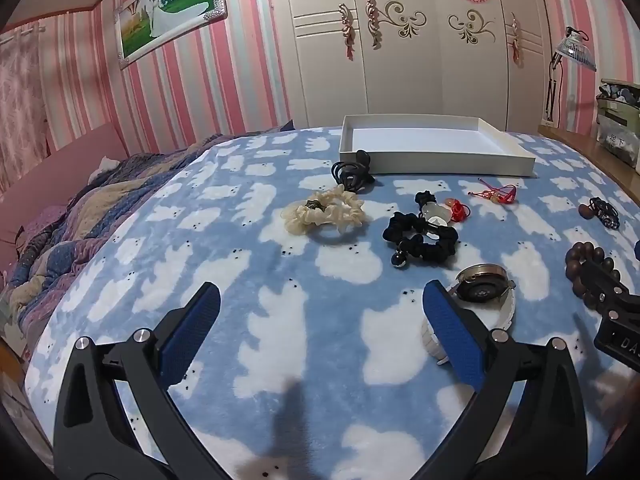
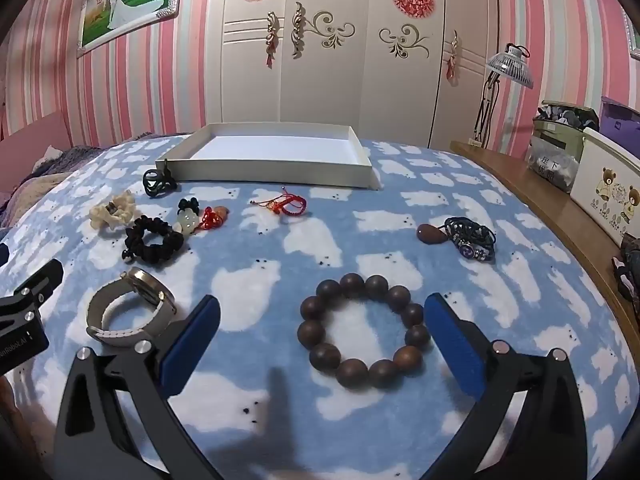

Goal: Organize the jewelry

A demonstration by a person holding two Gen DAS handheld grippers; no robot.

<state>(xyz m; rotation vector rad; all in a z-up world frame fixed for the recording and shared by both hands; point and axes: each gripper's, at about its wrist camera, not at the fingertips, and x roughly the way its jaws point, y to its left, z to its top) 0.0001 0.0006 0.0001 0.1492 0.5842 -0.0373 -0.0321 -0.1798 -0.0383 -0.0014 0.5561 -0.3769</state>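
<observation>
A white shallow tray stands empty at the far side of a blue blanket. Jewelry lies scattered in front of it: a cream scrunchie, a black scrunchie, a black hair tie, a red cord bracelet, a white-strap watch, a dark wooden bead bracelet. My left gripper is open and empty, the watch just beyond its right finger. My right gripper is open, the bead bracelet lying between its fingers.
A beaded charm with a red tassel lies by the black scrunchie. A dark cord bracelet and brown pendant lie at the right. A wooden ledge with boxes runs along the right. A rumpled quilt lies at the left.
</observation>
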